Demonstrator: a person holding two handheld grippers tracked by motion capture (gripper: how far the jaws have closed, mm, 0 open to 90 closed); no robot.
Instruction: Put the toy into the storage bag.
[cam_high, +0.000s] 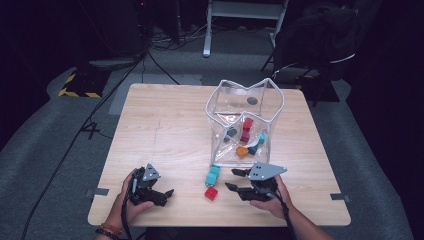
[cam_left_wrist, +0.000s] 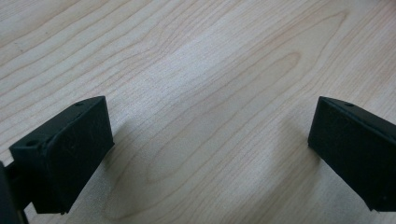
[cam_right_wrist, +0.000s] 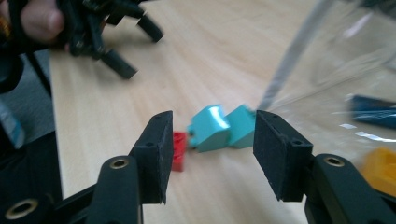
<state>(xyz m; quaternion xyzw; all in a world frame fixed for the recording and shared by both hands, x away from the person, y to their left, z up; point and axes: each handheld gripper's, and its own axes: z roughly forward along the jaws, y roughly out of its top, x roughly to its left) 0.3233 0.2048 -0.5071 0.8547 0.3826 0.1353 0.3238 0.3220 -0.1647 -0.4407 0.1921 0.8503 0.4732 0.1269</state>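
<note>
right gripper (cam_high: 235, 179) is low over the table (cam_high: 165, 130), jaws apart with nothing between them, pointing at the teal blocks (cam_right_wrist: 219, 127) and the red block (cam_high: 211, 193) just in front of the clear bag (cam_high: 220, 107). more coloured blocks sit inside that bag. left gripper (cam_high: 167, 192) rests near the front edge, jaws wide over bare wood.

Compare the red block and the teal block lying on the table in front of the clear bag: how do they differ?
The red block is smaller and lies nearer the table edge; the teal block is longer and lies next to the clear bag. In the right gripper view, the teal block sits between the jaws' line, while the red block is partly hidden behind one jaw. Both rest on the table outside the bag.
</note>
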